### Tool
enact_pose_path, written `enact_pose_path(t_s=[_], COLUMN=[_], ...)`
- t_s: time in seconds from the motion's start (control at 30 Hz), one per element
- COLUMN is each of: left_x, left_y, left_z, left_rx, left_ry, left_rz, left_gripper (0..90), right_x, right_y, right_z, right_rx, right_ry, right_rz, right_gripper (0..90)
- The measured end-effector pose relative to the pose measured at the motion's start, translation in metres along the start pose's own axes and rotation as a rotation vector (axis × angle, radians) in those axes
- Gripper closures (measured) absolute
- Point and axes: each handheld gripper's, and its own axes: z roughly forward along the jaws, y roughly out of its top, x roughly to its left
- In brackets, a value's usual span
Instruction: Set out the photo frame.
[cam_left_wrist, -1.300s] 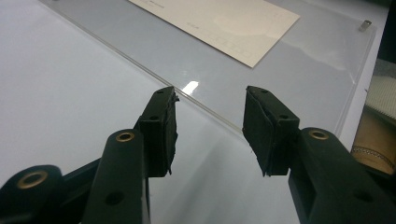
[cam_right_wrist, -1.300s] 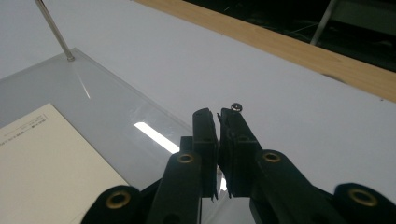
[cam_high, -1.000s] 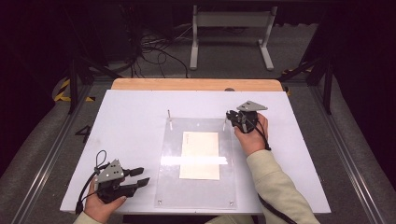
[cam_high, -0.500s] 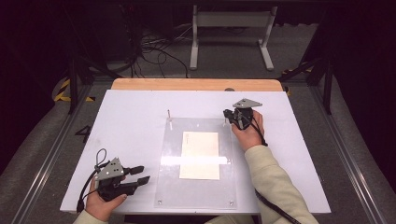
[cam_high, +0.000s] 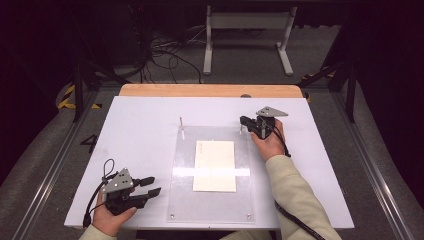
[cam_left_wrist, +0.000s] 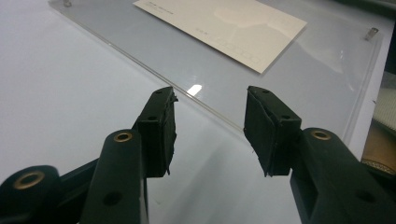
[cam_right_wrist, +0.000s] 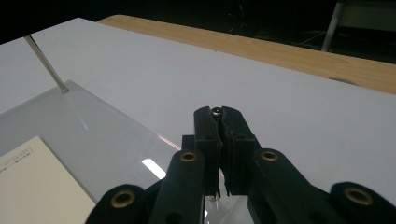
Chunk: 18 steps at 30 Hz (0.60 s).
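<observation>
Tools at work on a white bench (cam_high: 140, 130): the right tool (cam_high: 243, 121) has just been closing and now grips a metal pin (cam_right_wrist: 217, 111) at the acrylic plate's (cam_high: 212, 200) far right corner; the left tool (cam_high: 153, 185), half open and empty, rests beside the plate's near left edge.

obstacle – upright pin (cam_high: 181, 121) at plate's (cam_high: 185, 200) far-left corner | free – bare table (cam_high: 135, 130) left

Thin metal pin (cam_right_wrist: 216, 111) stands upright at the clear acrylic plate's (cam_high: 212, 200) far right corner
</observation>
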Motion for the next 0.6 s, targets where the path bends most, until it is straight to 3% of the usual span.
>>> enact_pose_path(t_s=[0.2,0.23,0.37,0.6], left_x=[0.001,0.001,0.002,0.009], left_y=[0.002,0.003,0.004,0.007], left_z=[0.0,0.0,0.0,0.007], left_rx=[-0.013,-0.015,-0.047,-0.071], left_ry=[0.018,0.022,0.057,0.078], left_rz=[0.003,0.005,0.043,0.049], left_gripper=[51.9,49.1,43.2,33.8], right_x=[-0.004,-0.009,-0.013,-0.022], right_y=[0.003,0.002,0.006,0.006], right_z=[0.004,0.006,0.01,0.016], right_rx=[0.007,0.002,0.017,0.02], right_ry=[0.012,0.03,0.042,0.072], right_rz=[0.043,0.079,0.116,0.195], right_gripper=[85.6,85.5,85.5,85.4])
